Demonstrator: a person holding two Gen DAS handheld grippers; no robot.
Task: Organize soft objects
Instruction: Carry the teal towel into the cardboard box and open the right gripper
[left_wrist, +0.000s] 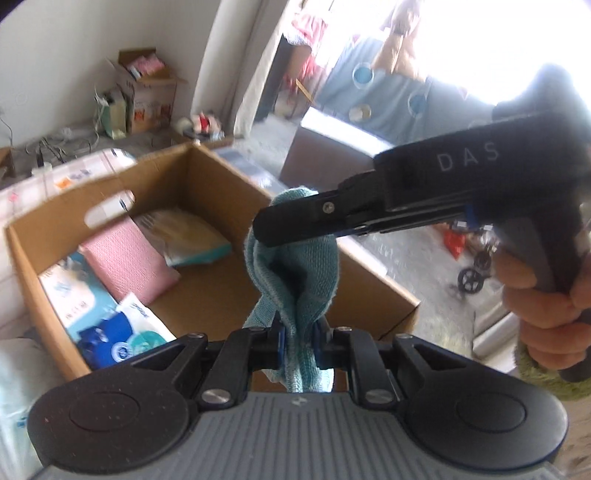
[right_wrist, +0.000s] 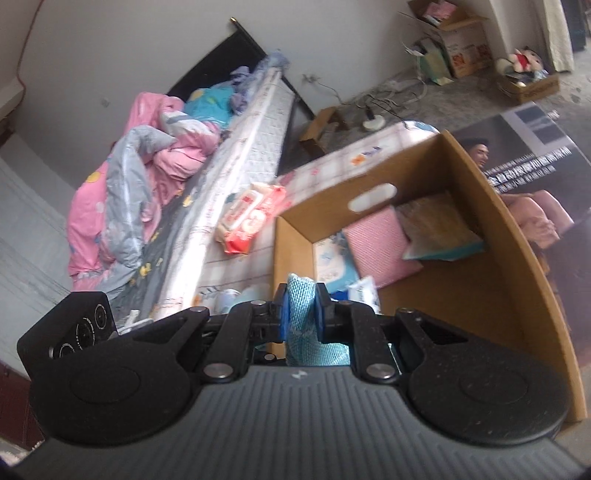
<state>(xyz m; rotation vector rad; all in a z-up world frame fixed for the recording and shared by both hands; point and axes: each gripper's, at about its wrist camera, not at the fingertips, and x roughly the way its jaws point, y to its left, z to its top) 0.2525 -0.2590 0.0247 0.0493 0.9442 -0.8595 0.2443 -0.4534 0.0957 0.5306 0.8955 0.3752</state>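
A teal knitted cloth (left_wrist: 295, 266) hangs stretched between both grippers, above an open cardboard box (left_wrist: 207, 173). My left gripper (left_wrist: 298, 341) is shut on its lower end. The right gripper (left_wrist: 260, 230) reaches in from the right, held by a hand (left_wrist: 546, 314), and pinches the cloth's upper end. In the right wrist view the right gripper (right_wrist: 302, 314) is shut on the teal cloth (right_wrist: 301, 306), just over the near rim of the box (right_wrist: 517, 288). Inside the box lie a pink cloth (left_wrist: 129, 258), a yellowish soft pack (left_wrist: 184, 236) and blue-white tissue packs (left_wrist: 85, 306).
The box stands on a pale checked surface beside a bed with pink bedding (right_wrist: 147, 166). A red-and-white wipes pack (right_wrist: 247, 218) lies left of the box. Another open carton (left_wrist: 147, 92), cables and a plush toy (left_wrist: 207, 123) sit by the far wall.
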